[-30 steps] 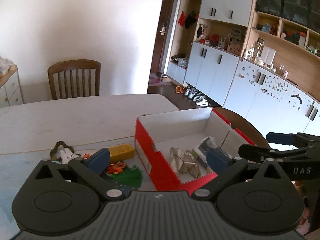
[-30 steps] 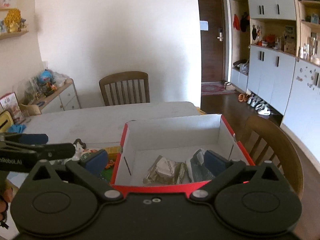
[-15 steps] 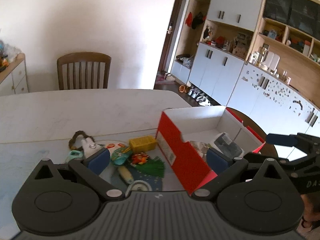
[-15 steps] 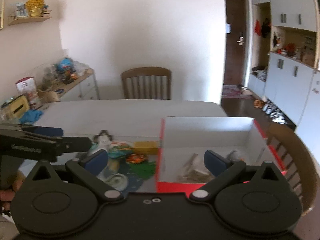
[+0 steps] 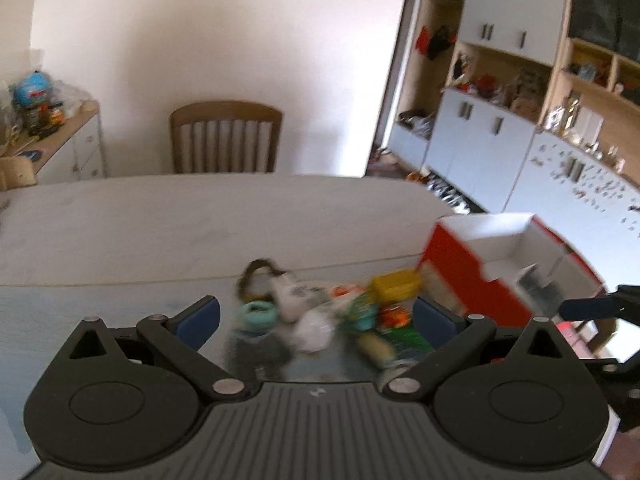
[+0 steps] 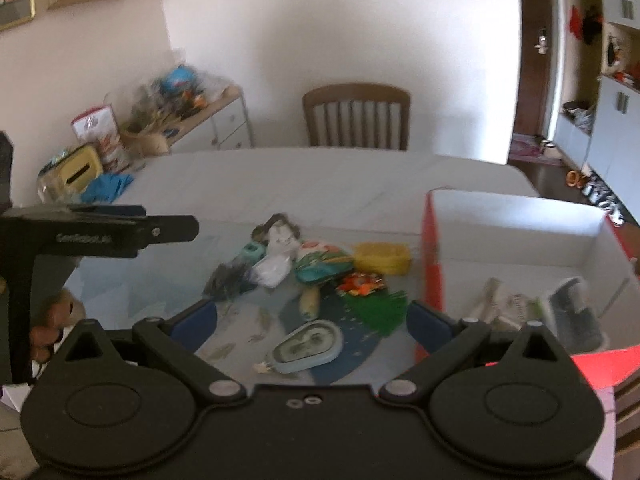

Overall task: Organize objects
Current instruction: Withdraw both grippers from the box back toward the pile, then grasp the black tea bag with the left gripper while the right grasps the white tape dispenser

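A pile of small items lies on the table left of a red shoebox (image 6: pixel 434 264) with a white inside. In the pile are a yellow block (image 6: pixel 382 258), a green tassel (image 6: pixel 378 308), a teal pouch (image 6: pixel 322 266), a white packet (image 6: pixel 272 270) and a pale blue oval case (image 6: pixel 308 346). The box (image 5: pixel 456 268) holds a foil packet (image 6: pixel 500 304) and a grey-green item (image 6: pixel 574 312). My left gripper (image 5: pixel 316 320) is open and empty, hovering before the blurred pile. My right gripper (image 6: pixel 312 322) is open and empty above the oval case.
A wooden chair (image 6: pixel 356 120) stands at the table's far side. A white sideboard (image 6: pixel 200 128) crowded with clutter lines the left wall. White cabinets and shelves (image 5: pixel 500 132) fill the right wall. A hand (image 6: pixel 52 320) holds the left tool's handle.
Both grippers have swung left, away from the red box and toward the pile of small items. Both stay open and empty.
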Motion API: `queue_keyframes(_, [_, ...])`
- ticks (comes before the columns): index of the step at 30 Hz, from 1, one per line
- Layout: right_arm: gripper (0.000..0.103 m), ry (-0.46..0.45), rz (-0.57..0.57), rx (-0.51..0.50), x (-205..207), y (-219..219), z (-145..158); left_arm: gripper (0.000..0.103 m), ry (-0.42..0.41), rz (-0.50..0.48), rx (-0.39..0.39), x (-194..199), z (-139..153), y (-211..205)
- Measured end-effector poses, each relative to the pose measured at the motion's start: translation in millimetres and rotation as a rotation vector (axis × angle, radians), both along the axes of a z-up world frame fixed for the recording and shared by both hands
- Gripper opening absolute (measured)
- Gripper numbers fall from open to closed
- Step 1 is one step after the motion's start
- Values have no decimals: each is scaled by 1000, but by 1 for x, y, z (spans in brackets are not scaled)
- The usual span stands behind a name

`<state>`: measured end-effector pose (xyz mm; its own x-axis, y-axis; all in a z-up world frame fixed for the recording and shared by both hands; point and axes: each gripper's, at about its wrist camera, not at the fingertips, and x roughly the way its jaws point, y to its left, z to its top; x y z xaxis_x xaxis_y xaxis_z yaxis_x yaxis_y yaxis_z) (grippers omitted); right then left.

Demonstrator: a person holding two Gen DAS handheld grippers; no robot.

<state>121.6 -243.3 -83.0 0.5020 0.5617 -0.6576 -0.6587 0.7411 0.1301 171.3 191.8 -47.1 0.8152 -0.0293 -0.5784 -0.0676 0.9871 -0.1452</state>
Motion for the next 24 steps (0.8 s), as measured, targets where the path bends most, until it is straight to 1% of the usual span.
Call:
queue_keyframes(4, [100, 36, 34, -57, 6, 24, -18, 103, 57, 7, 27, 11, -24, 15])
queue_keyframes(9, [100, 99, 15, -123, 19, 49, -41, 103, 111, 6, 67, 23, -55, 25])
queue_keyframes(11, [98, 110, 4, -153, 24, 57, -51, 103, 146, 8, 77, 29, -69, 28])
queue_keyframes(14, [97, 142, -30, -180, 32, 63, -65, 103, 170, 11, 94, 38, -82, 31])
queue_keyframes(19, [95, 197, -111, -200, 49, 70, -83, 103, 188, 5, 110, 51, -95, 35])
queue_keyframes(24, [95, 240, -189, -213, 63, 76, -97, 102, 214, -3, 94, 61, -103, 38])
